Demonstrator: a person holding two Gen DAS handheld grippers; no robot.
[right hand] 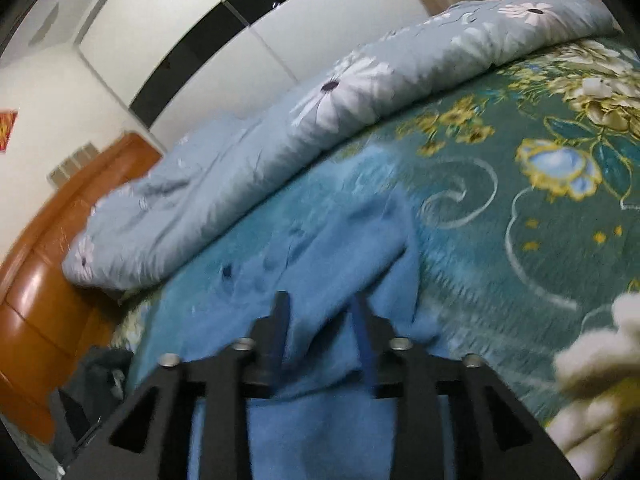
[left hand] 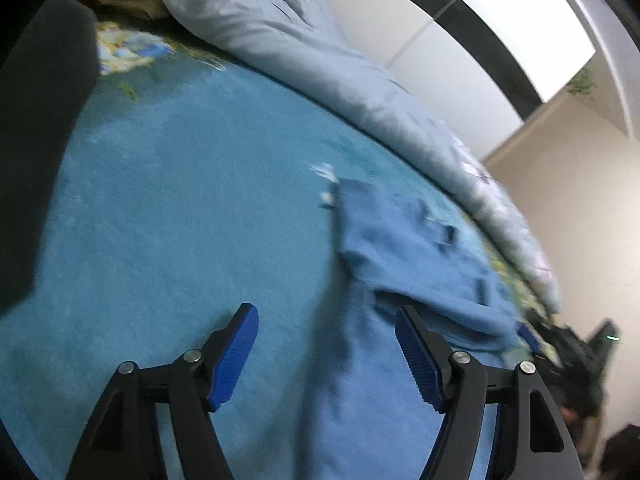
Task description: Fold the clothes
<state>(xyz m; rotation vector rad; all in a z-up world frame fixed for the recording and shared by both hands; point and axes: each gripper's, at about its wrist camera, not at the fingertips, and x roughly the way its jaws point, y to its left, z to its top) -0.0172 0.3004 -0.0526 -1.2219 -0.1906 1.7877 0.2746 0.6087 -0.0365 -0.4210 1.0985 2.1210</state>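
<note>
The blue garment [left hand: 404, 280] lay spread on the teal floral blanket [left hand: 180, 208] that covered the bed, rumpled and creased, a few dark buttons showing along its front. The left gripper [left hand: 326, 354] hovered low over it with its jaws spread wide — blue pads well apart, nothing between them but the cloth lying flat below. Over in the right wrist view the picture was smeared, yet the garment [right hand: 332, 248] ran straight up the middle of the frame, under and past the right gripper [right hand: 320, 336]. Its fingers stood partly apart with a ridge of blue fabric between them — whether the pads were pressing on that fabric I couldn't tell through the blur. A pale blue quilt with white daisies [right hand: 248, 176] was bunched along the far side of the bed, beside the white wardrobe [right hand: 280, 32]. A fluffy cream item [right hand: 600, 376] sat at the blanket's near right edge.
</note>
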